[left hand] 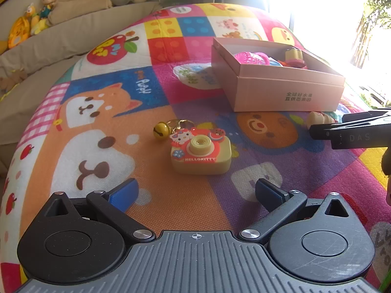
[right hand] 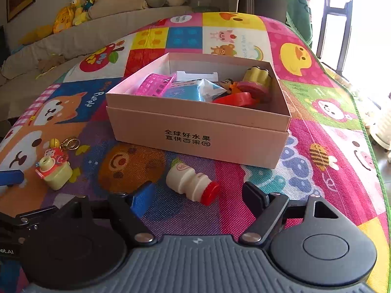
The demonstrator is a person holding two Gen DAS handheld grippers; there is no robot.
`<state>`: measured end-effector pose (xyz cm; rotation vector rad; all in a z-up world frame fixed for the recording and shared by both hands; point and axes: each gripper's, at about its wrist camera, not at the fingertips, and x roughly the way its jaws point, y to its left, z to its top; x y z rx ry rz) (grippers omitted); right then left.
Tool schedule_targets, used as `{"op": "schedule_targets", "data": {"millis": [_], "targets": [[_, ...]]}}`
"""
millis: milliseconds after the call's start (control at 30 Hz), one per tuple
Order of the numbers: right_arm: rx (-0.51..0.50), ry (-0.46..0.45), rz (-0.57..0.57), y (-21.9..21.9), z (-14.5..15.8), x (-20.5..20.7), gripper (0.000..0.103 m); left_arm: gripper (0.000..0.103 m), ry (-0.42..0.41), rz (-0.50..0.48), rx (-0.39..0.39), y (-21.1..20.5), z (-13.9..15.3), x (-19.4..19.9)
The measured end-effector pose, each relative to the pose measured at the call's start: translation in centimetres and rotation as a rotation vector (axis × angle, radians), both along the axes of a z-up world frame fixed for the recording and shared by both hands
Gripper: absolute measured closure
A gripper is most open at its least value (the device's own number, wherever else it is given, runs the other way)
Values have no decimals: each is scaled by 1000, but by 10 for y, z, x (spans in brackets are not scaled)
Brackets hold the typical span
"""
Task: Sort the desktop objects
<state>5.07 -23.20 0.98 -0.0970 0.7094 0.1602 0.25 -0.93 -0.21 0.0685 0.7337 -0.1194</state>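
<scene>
Lying on the play mat (left hand: pixel 151 92): two loose toys, seen from both wrist cameras.
Left gripper (left hand: pixel 195 195): fingers spread wide, nothing between them — held over the mat.
Camera keychain (left hand: pixel 200 155): set at 12 o'clock from the left gripper, apart from the pads; yellow bell (left hand: pixel 160 130) at its 10 o'clock.
Toy bottle (right hand: pixel 193 183): laid on its side, red cap toward 4 o'clock, just ahead of the right gripper (right hand: pixel 199 197) — jaws parted, untouched.
Pink box (right hand: pixel 195 131): at 12 o'clock, toys inside.

Toy bottle (right hand: pixel 191 186) on its side between spread jaws
</scene>
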Motion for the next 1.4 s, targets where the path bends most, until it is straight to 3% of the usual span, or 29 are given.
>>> {"op": "schedule_targets", "data": {"millis": [133, 333, 400, 600, 667, 700, 800, 1167, 1400], "targets": [[-44, -19, -22, -5, -3, -2, 20, 0, 0, 0, 0, 0, 0, 0], [-32, -4, -27, -10, -4, -1, 11, 0, 8, -1, 1, -1, 0, 1], [-33, -3, -24, -8, -4, -1, 1, 0, 14, -9, 1, 0, 0, 3], [-32, 12, -13, -7, -6, 0, 0, 0, -9, -11, -78, 0, 10, 21], [-26, 15, -14, -8, -7, 0, 0, 0, -25, -4, -73, -5, 12, 28], [-18, 19, -15, -9, -7, 0, 0, 3, -27, -3, -61, -9, 11, 30], [-9, 25, -18, -10, -7, 1, 0, 24, -3, -1, -41, -14, 6, 37], [3, 32, -18, -12, -8, 3, 0, 26, -9, -20, -29, -20, 6, 28], [3, 32, -20, -12, -9, 3, 0, 34, -25, -35, -12, -24, 5, 17]]}}
